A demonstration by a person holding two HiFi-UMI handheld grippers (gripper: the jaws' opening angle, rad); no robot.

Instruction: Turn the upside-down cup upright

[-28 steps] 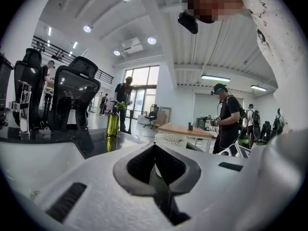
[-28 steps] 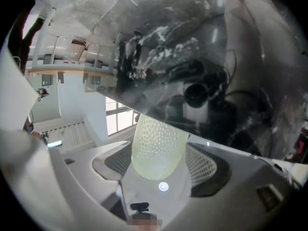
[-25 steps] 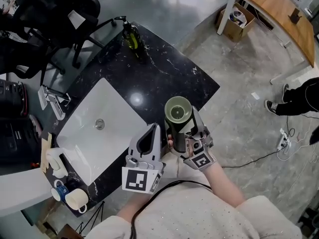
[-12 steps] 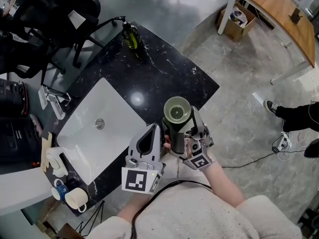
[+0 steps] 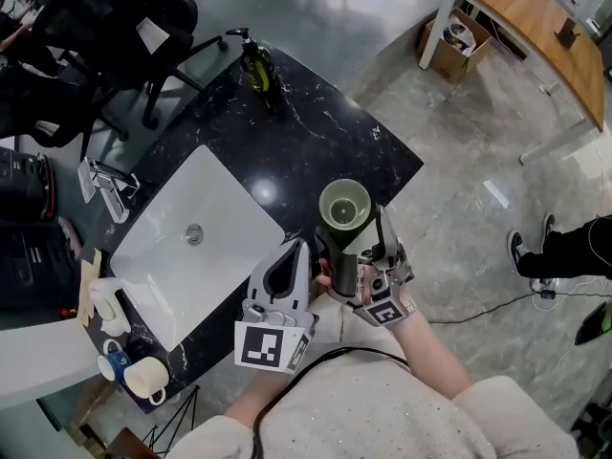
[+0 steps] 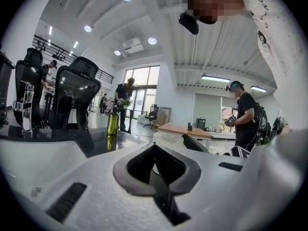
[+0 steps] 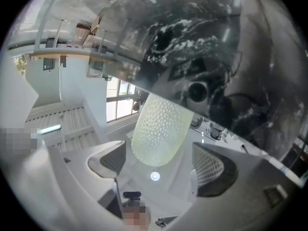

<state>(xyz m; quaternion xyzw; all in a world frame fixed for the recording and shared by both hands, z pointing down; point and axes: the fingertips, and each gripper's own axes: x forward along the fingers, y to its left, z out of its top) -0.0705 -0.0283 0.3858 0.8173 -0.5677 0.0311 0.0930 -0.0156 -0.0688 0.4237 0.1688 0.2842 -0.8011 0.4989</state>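
A pale green dimpled cup (image 5: pixel 344 206) sits over the front edge of the black marble counter (image 5: pixel 316 132), its mouth facing up in the head view. My right gripper (image 5: pixel 354 239) reaches up around it and its jaws are opening. In the right gripper view the cup (image 7: pixel 159 129) is between the pads (image 7: pixel 211 170) with a gap on each side, and what it rests on is hidden. My left gripper (image 5: pixel 290 251) is just left of the cup, jaws closed together and empty. In the left gripper view the cup's rim (image 6: pixel 168 137) shows beyond the left gripper (image 6: pixel 161 177).
A white sink (image 5: pixel 229 256) with a faucet (image 5: pixel 107 187) fills the counter's left half. A green soap bottle (image 5: pixel 254 69) stands at the far corner and mugs (image 5: pixel 139 379) at the near left. Black office chairs (image 5: pixel 115 27) are behind, with a wooden desk (image 5: pixel 535 27) and a person's feet (image 5: pixel 540 256) to the right.
The cup and both grippers stay almost where they were. The person's feet on the floor at the right have moved toward the lower edge.
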